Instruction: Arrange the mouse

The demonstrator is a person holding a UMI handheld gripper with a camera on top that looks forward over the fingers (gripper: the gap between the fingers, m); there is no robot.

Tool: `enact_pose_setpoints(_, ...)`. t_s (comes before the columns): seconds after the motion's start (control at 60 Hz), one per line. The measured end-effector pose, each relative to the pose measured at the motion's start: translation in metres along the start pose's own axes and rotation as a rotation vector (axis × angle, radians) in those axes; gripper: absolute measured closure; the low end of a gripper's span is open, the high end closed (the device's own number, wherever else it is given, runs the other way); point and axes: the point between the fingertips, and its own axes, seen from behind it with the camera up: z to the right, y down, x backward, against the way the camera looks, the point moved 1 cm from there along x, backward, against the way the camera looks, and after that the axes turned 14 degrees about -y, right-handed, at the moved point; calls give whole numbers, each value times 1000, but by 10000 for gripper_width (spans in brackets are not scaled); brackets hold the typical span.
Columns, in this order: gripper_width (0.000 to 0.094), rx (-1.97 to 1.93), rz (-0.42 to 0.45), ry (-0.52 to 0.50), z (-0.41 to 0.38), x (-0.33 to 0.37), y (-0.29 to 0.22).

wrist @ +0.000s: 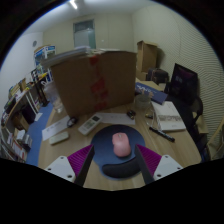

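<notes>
A pink mouse (pixel 121 145) lies on a round dark blue mouse pad (pixel 103 152) that has a black wrist rest (pixel 117 169) at its near edge. The pad sits on a wooden table (pixel 70 148). My gripper (pixel 114 152) is open, and the mouse stands between the fingertips with a gap at each side. The left finger's magenta pad (pixel 76 160) and the right one's (pixel 149 158) lie beside the mouse pad. Nothing is held.
A large cardboard box (pixel 95 82) stands beyond the mouse pad. A white keyboard-like device (pixel 90 124) and papers (pixel 55 130) lie to the left, with a book (pixel 168 118) and a black pen (pixel 160 133) to the right. A dark monitor (pixel 183 80) stands far right and shelves (pixel 20 110) far left.
</notes>
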Motion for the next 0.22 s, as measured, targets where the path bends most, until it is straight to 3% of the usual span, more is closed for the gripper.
enact_pose_setpoints(0.217,114,-13,36,16,-99,100,7)
